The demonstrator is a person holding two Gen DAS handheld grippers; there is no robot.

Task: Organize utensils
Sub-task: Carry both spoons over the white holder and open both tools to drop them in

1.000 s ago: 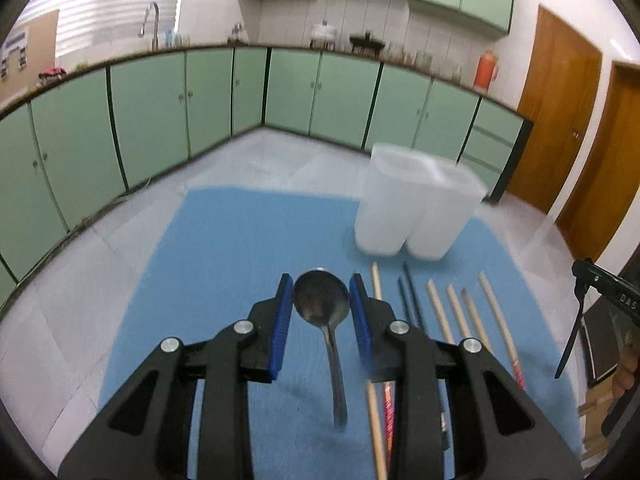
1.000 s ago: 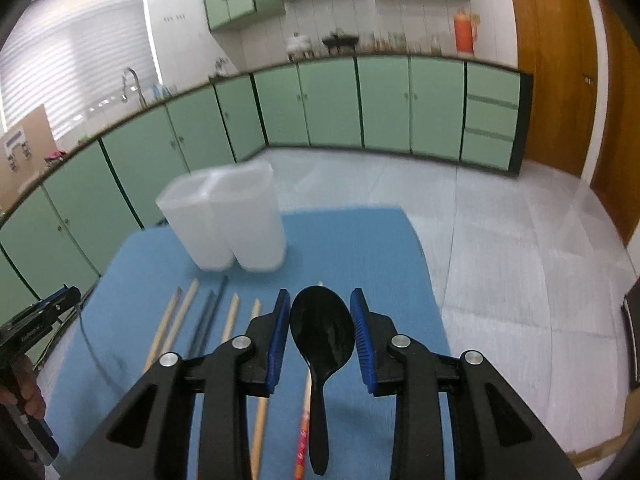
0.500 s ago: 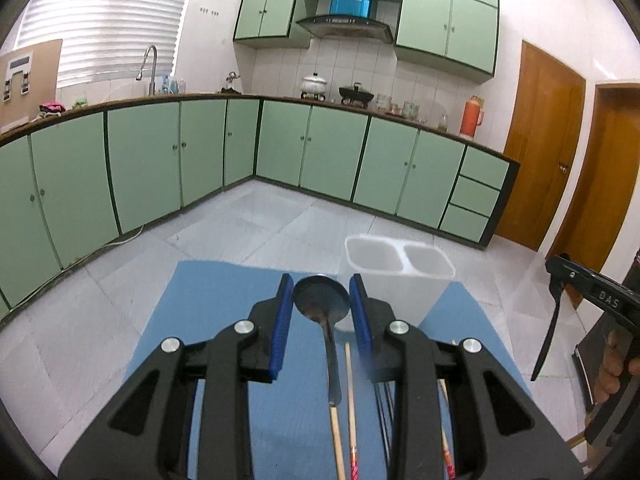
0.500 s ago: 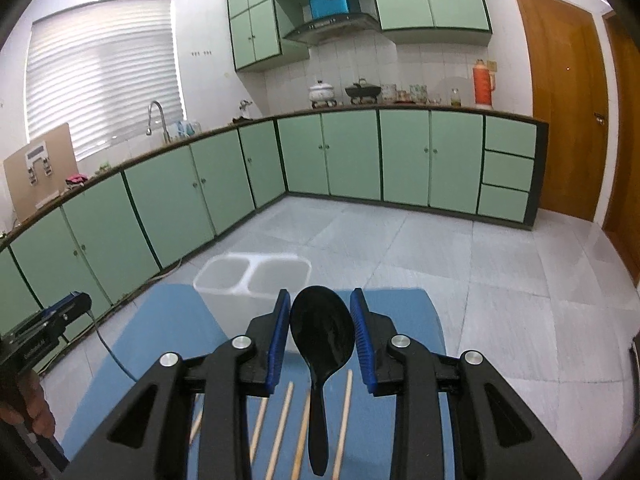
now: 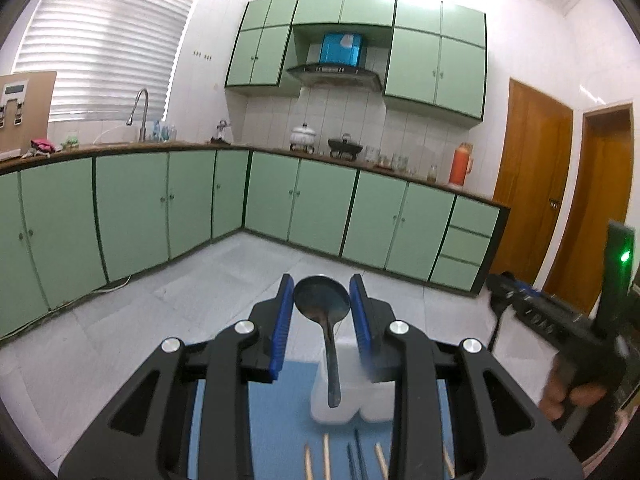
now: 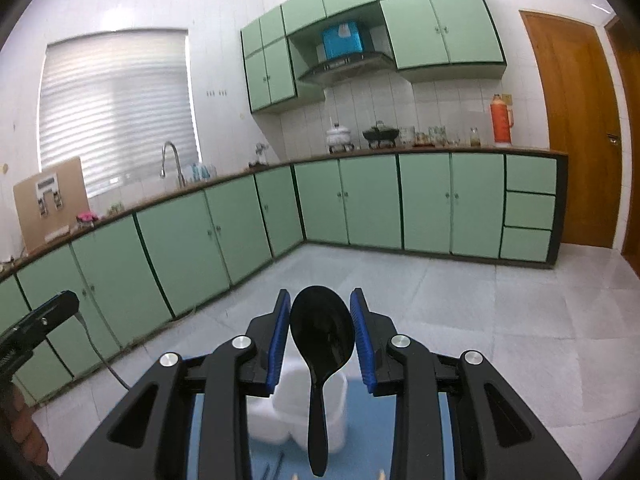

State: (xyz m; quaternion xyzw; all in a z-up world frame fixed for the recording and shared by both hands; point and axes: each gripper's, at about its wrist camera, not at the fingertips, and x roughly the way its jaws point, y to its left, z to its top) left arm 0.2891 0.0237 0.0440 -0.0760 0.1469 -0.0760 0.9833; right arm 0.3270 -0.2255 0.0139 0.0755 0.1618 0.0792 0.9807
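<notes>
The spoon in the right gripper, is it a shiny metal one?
No, the right gripper holds a black plastic-looking spoon by its bowl, handle hanging down.

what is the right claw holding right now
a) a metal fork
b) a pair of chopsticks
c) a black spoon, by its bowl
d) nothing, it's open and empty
c: in the right wrist view the right claw has its blue pads closed on the bowl of a black spoon, whose handle hangs down in front of the white holder.
</notes>
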